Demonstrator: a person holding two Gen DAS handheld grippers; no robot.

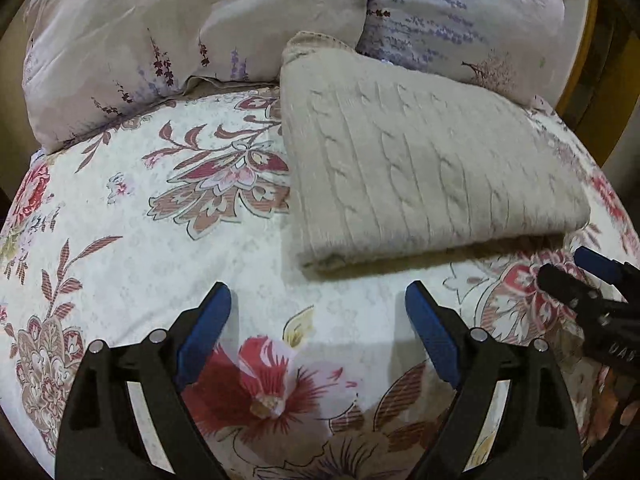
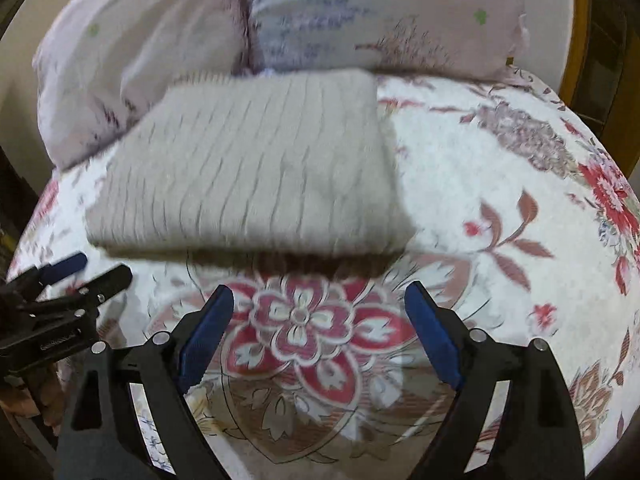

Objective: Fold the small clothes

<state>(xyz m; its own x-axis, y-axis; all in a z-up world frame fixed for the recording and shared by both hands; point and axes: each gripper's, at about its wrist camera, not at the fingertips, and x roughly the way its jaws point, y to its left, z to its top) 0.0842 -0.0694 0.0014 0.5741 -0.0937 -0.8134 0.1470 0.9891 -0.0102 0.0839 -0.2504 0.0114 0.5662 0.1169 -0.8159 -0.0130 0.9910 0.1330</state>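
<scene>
Folding looks finished on this piece: the sweater (image 1: 424,176) lies on the bedspread (image 1: 132,256) as a thick, squared bundle, its far edge against the pillows (image 1: 192,32) and its rolled near edge facing both grippers. The left gripper (image 1: 318,316) hovers just short of that near edge, toward the sweater's left corner, jaws wide apart and holding nothing. The right gripper (image 2: 319,316) sits likewise just short of the near edge, toward the sweater's right half, jaws spread and empty. Each gripper shows at the edge of the other's view, so they stand side by side, near the sweater but not touching it. I judge the step in hand to be release and retreat after the last fold. Next comes either a tidy-up press on the sweater or a move to another garment, though none is in view.
</scene>
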